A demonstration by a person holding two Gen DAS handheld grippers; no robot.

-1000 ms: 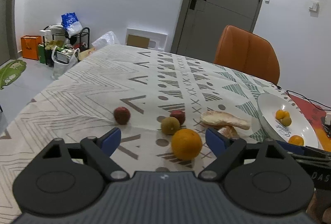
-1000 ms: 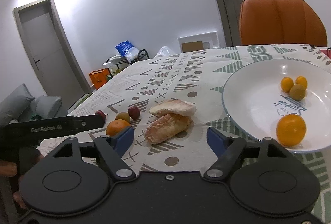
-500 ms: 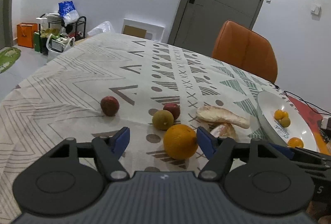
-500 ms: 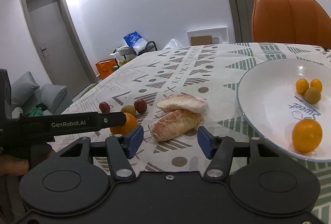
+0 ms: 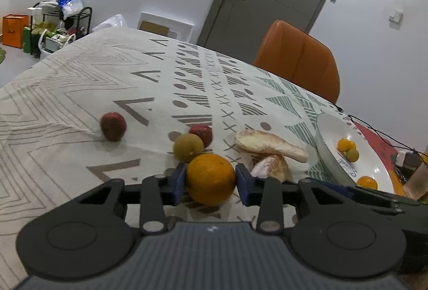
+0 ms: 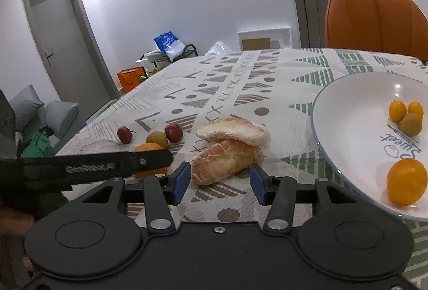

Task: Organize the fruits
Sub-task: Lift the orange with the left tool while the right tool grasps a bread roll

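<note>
My left gripper (image 5: 210, 184) is shut on a large orange (image 5: 210, 178) that rests on the patterned tablecloth. Just behind it lie a green-brown fruit (image 5: 188, 147) and a red fruit (image 5: 202, 133); another red fruit (image 5: 113, 126) lies apart to the left. My right gripper (image 6: 220, 182) is open and empty, its blue pads on either side of the near end of the lower of two bread pieces (image 6: 224, 161). A white plate (image 6: 353, 140) at the right holds an orange (image 6: 406, 181), two small oranges (image 6: 397, 110) and a green-brown fruit (image 6: 412, 124).
The second bread piece (image 6: 233, 132) lies across the first. An orange chair (image 6: 374, 22) stands at the table's far side. The left gripper's black body (image 6: 88, 168) crosses the right wrist view at the left. Cables and a red mat (image 5: 379, 142) lie beyond the plate.
My left gripper moved forward and its jaws closed onto the large orange. My right gripper narrowed its opening and moved closer to the bread.
</note>
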